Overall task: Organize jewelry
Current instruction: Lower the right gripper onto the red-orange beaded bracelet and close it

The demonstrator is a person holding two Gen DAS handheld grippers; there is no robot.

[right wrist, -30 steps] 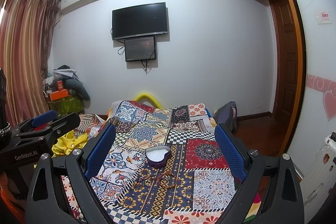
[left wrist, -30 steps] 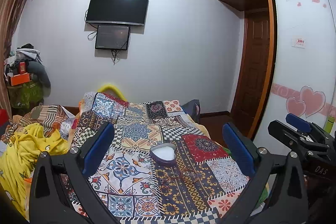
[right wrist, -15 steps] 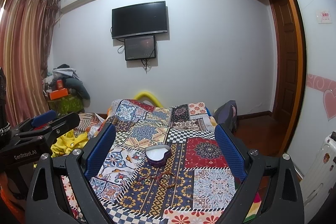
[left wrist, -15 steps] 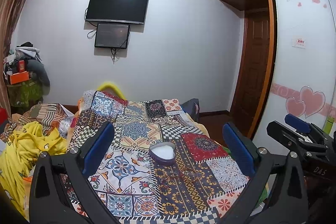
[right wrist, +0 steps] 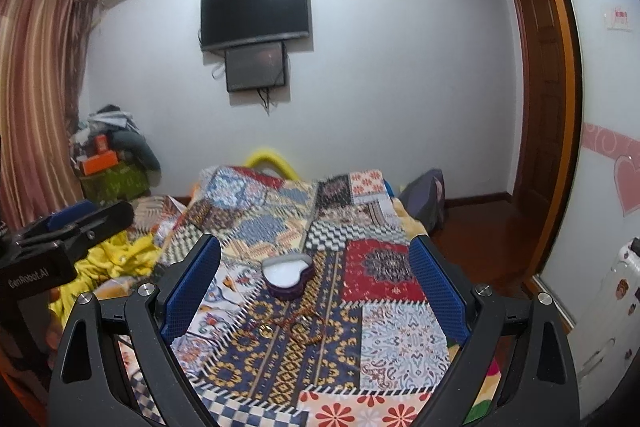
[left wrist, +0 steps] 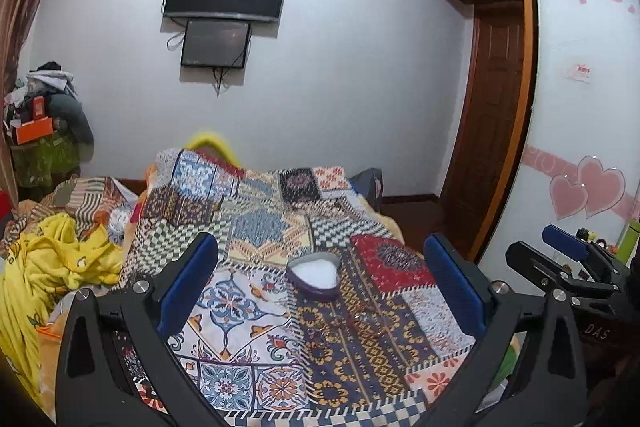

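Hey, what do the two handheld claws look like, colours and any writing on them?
Both are matte black frames with silver bolts and ribbed blue pads on their fingers. The left claw shows white "GenRobot.AI" lettering in the right wrist view; the right claw shows "DAS" in the left wrist view.

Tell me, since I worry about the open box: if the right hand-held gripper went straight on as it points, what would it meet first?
Probably the jewelry on the patchwork bedspread, just before the heart-shaped box; depth is unclear. Its jaws stand open.
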